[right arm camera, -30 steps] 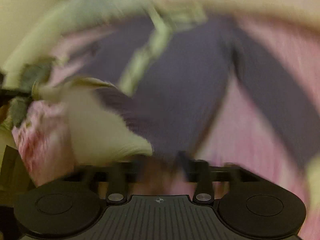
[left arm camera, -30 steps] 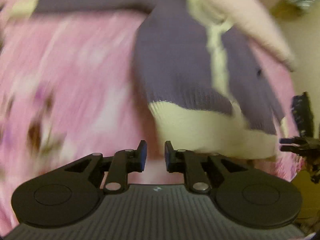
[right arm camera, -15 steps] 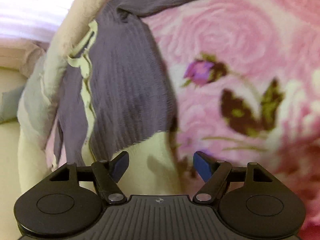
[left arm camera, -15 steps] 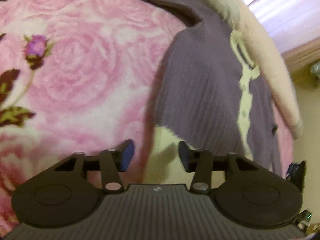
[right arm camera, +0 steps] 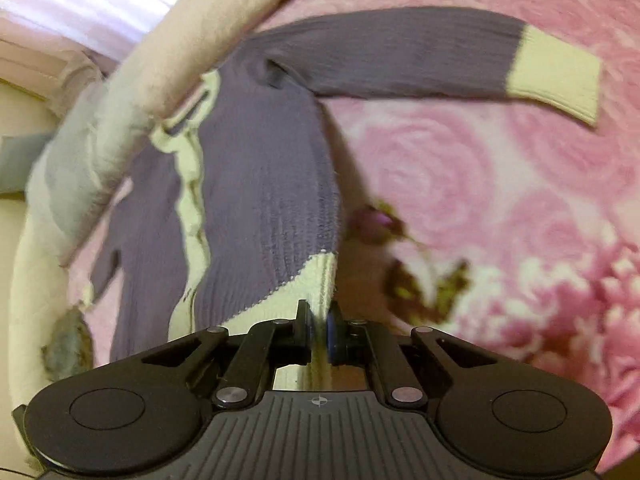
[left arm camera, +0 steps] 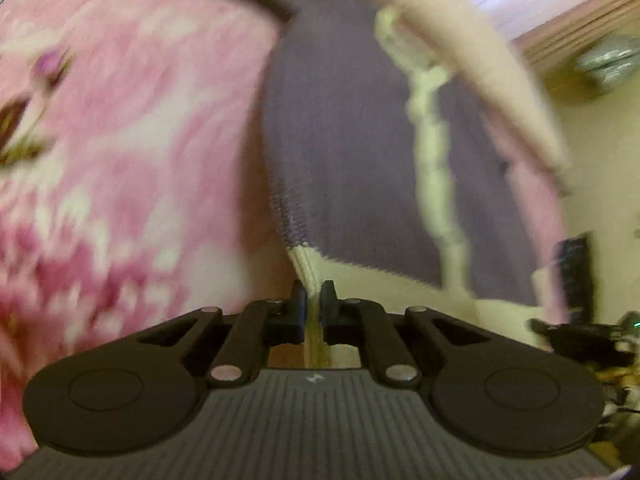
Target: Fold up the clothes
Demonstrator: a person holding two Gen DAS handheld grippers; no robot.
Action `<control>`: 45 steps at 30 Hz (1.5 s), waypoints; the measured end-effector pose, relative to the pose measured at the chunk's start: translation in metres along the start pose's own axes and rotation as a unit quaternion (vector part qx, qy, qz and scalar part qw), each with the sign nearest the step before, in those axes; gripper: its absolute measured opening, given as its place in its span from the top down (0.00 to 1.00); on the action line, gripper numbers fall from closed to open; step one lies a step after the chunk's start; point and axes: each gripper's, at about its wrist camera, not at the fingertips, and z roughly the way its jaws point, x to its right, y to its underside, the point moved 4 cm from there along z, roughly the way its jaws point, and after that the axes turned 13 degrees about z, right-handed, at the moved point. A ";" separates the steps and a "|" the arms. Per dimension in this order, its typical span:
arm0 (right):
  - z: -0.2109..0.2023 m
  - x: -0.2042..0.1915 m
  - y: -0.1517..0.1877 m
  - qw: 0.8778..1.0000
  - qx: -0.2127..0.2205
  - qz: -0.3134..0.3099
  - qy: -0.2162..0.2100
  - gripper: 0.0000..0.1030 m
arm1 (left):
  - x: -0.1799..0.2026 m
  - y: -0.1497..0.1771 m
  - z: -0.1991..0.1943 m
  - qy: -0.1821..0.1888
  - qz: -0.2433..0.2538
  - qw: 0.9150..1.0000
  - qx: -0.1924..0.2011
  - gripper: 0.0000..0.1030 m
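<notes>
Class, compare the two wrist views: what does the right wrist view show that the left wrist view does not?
Only the right wrist view shows the outstretched sleeve with its cream cuff. Only the left wrist view shows the other tongs at its right edge and a wooden ledge. Both show the purple cardigan on the pink rose blanket, with tongs shut on its cream hem.
</notes>
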 end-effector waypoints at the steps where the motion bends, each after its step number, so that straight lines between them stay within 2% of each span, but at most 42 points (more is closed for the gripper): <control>1: -0.002 0.007 -0.004 1.000 0.005 0.015 -0.003 0.95 | -0.004 0.010 0.009 -0.042 -0.010 0.999 -0.021 0.94; 3: -0.006 0.020 -0.011 0.999 0.014 0.044 -0.009 0.95 | 0.000 0.015 0.009 -0.077 -0.010 0.997 -0.016 0.90; 4: -0.008 0.027 -0.015 0.998 0.019 0.059 -0.012 0.76 | 0.005 0.013 0.005 -0.093 -0.006 0.995 -0.017 0.87; 5: -0.011 0.033 -0.019 0.997 0.024 0.074 -0.014 0.63 | 0.011 0.012 0.000 -0.110 0.005 0.994 -0.019 0.87; 6: -0.013 0.040 -0.023 0.996 0.028 0.089 -0.017 0.35 | 0.018 0.010 -0.005 -0.126 0.013 0.992 -0.020 0.87; 7: -0.015 0.047 -0.026 0.994 0.033 0.103 -0.020 0.33 | 0.024 0.008 -0.009 -0.126 0.007 0.992 -0.011 0.87; 10: -0.021 0.067 -0.038 0.988 0.047 0.147 -0.029 0.33 | 0.042 0.001 -0.023 -0.124 -0.013 0.992 0.015 0.87; 12: -0.021 0.083 -0.061 0.979 0.067 0.187 -0.043 0.33 | 0.056 -0.007 -0.023 -0.105 -0.042 0.993 0.040 0.87; 15: -0.020 0.108 -0.098 0.962 0.096 0.247 -0.066 0.33 | 0.078 -0.021 -0.011 -0.076 -0.072 0.992 0.064 0.86; 17: -0.019 0.124 -0.122 0.948 0.116 0.286 -0.080 0.33 | 0.093 -0.027 0.001 -0.064 -0.073 0.993 0.067 0.86; 18: -0.019 0.133 -0.134 0.940 0.126 0.305 -0.087 0.36 | 0.097 -0.029 0.007 -0.063 -0.072 0.993 0.066 0.86; 19: -0.019 0.141 -0.146 0.932 0.135 0.324 -0.095 0.76 | 0.102 -0.029 0.012 -0.062 -0.074 0.993 0.063 0.86; 20: -0.018 0.150 -0.158 0.923 0.145 0.343 -0.102 0.95 | 0.107 -0.029 0.016 -0.061 -0.076 0.993 0.060 0.86; 21: -0.017 0.148 -0.167 0.929 0.145 0.331 -0.082 0.94 | 0.111 -0.030 0.018 -0.059 -0.078 0.993 0.062 0.86; 24: -0.042 0.116 -0.203 0.951 0.204 0.216 -0.088 0.94 | 0.119 -0.033 0.020 -0.056 -0.072 0.994 0.067 0.87; 27: -0.086 0.092 -0.238 0.944 0.280 0.131 -0.115 0.94 | 0.119 -0.033 0.023 -0.061 -0.069 0.994 0.064 0.87; 29: -0.103 0.082 -0.262 0.942 0.308 0.082 -0.107 0.94 | 0.116 -0.031 0.028 -0.064 -0.079 0.993 0.057 0.87; 32: -0.093 0.082 -0.292 0.948 0.308 0.050 -0.070 0.94 | 0.114 -0.024 0.037 -0.056 -0.092 0.993 0.045 0.87; 35: -0.061 0.106 -0.304 0.958 0.277 0.076 0.004 0.91 | 0.116 -0.022 0.045 -0.059 -0.086 0.994 0.030 0.87; 37: -0.049 0.122 -0.309 0.949 0.281 0.121 0.074 0.43 | 0.115 -0.023 0.043 -0.060 -0.083 0.994 0.029 0.86; 38: -0.050 0.126 -0.306 0.941 0.297 0.139 0.081 0.41 | 0.113 -0.024 0.039 -0.062 -0.080 0.994 0.033 0.86; 41: -0.053 0.125 -0.288 0.941 0.286 0.181 0.015 0.41 | 0.102 -0.031 0.026 -0.078 -0.083 0.992 0.047 0.78; 44: -0.047 0.110 -0.265 0.957 0.229 0.174 -0.019 0.41 | 0.080 -0.047 0.013 -0.112 -0.093 0.987 0.065 0.75; 45: -0.042 0.108 -0.255 0.960 0.220 0.175 -0.016 0.41 | 0.070 -0.054 0.009 -0.126 -0.096 0.985 0.072 0.72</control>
